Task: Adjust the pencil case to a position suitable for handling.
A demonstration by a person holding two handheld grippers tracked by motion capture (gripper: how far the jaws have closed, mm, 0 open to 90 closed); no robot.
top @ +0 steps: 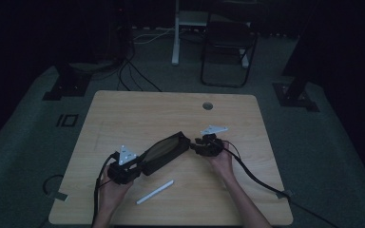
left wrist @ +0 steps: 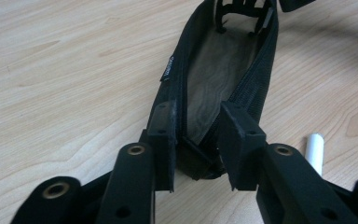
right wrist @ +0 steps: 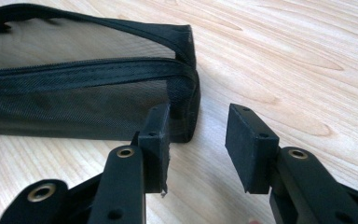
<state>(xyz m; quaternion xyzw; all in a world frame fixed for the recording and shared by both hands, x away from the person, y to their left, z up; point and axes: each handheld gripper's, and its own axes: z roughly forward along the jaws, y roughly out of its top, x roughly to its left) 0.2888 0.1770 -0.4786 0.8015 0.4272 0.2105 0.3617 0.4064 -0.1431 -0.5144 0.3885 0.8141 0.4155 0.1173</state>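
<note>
A black mesh pencil case [top: 164, 152] lies slantwise on the wooden table [top: 123, 114], its zip open along the top. My left gripper [top: 140, 166] is at its near-left end. In the left gripper view the left gripper [left wrist: 198, 140] has both pads pressed on the sides of that end of the case [left wrist: 223, 70]. My right gripper [top: 193, 145] is at the far-right end. In the right gripper view the right gripper [right wrist: 198, 135] stands open with bare table between its jaws, and the case's end [right wrist: 182, 79] lies just beyond its left finger [right wrist: 156, 140].
A white pen [top: 155, 192] lies on the table in front of the case, also beside my left gripper's right jaw as the white pen [left wrist: 314, 151]. A round cable hole [top: 207, 105] is at the table's back. A chair [top: 228, 42] stands on the floor beyond.
</note>
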